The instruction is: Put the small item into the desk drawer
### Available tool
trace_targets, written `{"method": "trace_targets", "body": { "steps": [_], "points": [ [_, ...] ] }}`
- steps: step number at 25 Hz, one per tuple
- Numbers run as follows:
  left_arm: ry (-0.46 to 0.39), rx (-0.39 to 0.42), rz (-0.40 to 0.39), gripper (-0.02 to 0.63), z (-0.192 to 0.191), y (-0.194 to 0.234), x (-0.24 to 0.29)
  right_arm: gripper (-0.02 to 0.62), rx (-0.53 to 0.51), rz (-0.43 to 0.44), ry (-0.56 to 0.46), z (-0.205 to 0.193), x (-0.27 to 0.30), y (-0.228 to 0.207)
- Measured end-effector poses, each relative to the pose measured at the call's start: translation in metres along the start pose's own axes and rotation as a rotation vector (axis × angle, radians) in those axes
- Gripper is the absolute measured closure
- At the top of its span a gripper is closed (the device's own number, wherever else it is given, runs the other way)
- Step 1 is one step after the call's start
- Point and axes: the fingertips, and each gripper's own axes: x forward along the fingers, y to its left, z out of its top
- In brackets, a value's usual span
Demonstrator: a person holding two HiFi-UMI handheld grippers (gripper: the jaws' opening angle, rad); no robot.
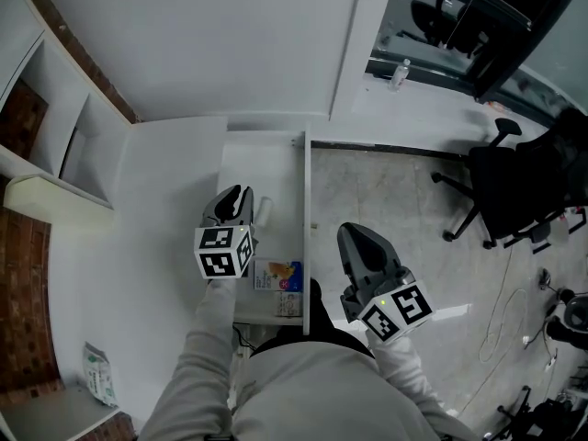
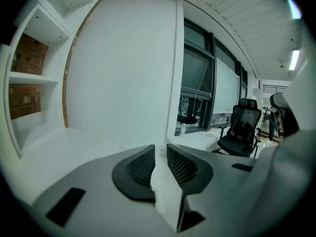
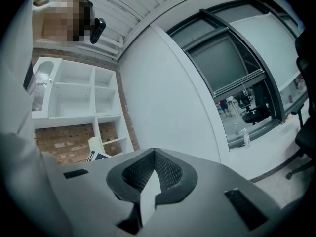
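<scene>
The white desk drawer stands pulled open below me. In it lie a small white tube-like item and, nearer to me, a small carton with blue and orange print. My left gripper hangs over the drawer's left side, just left of the white item and apart from it. In the left gripper view its jaws stand a little apart with nothing between them. My right gripper is right of the drawer's upright front panel, over the floor. Its tips meet, with nothing held.
The white desktop lies to the left, with a green-and-white packet at its near corner. White wall shelves stand at far left. A black office chair and cables are on the floor at right. A bottle stands on the sill.
</scene>
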Motion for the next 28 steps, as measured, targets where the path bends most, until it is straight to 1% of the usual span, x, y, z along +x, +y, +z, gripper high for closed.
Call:
{"method": "trace_targets", "body": {
  "steps": [5, 8, 15, 23, 28],
  "points": [
    [-0.074, 0.034, -0.007, 0.539, 0.024, -0.006, -0.026, 0.568, -0.01, 0.011, -0.01, 0.003, 0.002, 0.009],
    [-0.1, 0.048, -0.009, 0.546, 0.032, -0.009, -0.039, 0.568, -0.015, 0.016, -0.017, 0.004, 0.001, 0.013],
    [-0.159, 0.044, -0.014, 0.565, 0.05, -0.016, -0.069, 0.568, -0.02, 0.018, -0.024, 0.004, -0.005, 0.019],
    [-0.204, 0.08, -0.013, 0.581, 0.063, -0.024, -0.101, 0.568, -0.04, 0.028, -0.04, 0.008, -0.008, 0.028],
    [-0.216, 0.077, -0.003, 0.584, 0.064, -0.024, -0.121, 0.568, -0.054, 0.032, -0.041, 0.009, -0.01, 0.033]
  ]
}}
